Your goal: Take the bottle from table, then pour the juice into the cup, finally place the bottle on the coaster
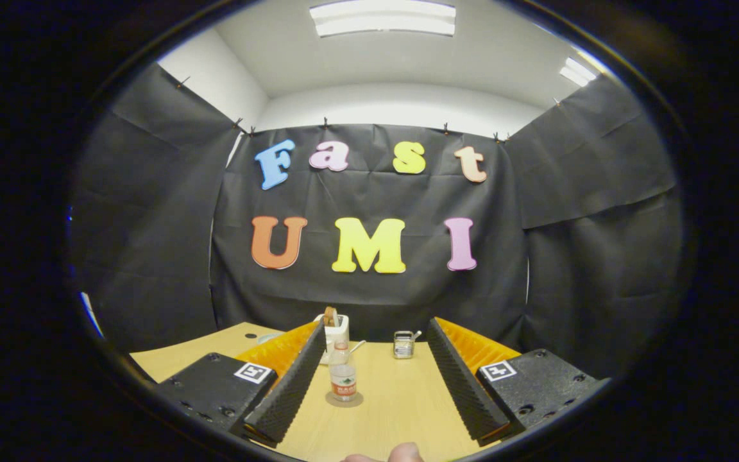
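Your gripper (pixel 376 375) level above the table (pixel 401 404), its 2 fingers (pixel 292 378) spread wide, bottle (pixel 343 375) upright on the coaster (pixel 344 400) between them, nothing grasped.

You get bright, even light from the white ceiling strip lamps (pixel 382 18), which glare to plain white. The pale wooden surface (pixel 401 398) is softly lit, with faint shadows. Fisheye distortion bends the edges, and the black ridged tongs (pixel 376 378), fingers wide apart, look slightly soft up close.
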`<move>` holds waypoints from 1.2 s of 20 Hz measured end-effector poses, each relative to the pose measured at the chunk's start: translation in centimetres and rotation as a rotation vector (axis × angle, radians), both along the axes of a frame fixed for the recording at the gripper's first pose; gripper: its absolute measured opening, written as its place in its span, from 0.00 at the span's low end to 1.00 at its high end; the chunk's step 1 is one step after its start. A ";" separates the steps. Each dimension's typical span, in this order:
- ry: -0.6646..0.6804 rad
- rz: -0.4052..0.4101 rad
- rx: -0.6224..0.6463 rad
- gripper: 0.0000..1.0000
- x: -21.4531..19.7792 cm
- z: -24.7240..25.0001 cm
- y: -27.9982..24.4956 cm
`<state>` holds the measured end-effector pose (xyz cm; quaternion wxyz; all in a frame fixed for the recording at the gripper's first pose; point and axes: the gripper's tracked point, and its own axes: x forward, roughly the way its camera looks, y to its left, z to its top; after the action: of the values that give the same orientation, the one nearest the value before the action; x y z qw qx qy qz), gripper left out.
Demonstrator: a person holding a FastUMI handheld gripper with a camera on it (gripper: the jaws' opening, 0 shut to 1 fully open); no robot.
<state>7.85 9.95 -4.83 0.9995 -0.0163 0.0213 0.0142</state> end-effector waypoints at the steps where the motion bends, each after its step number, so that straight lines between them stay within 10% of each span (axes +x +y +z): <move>1: -0.012 0.000 -0.010 1.00 -0.8 0.3 0.0; 24: 0.009 0.053 0.049 1.00 -2.7 -1.2 2.2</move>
<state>5.19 12.13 -6.07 0.9988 0.0075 0.0252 0.0412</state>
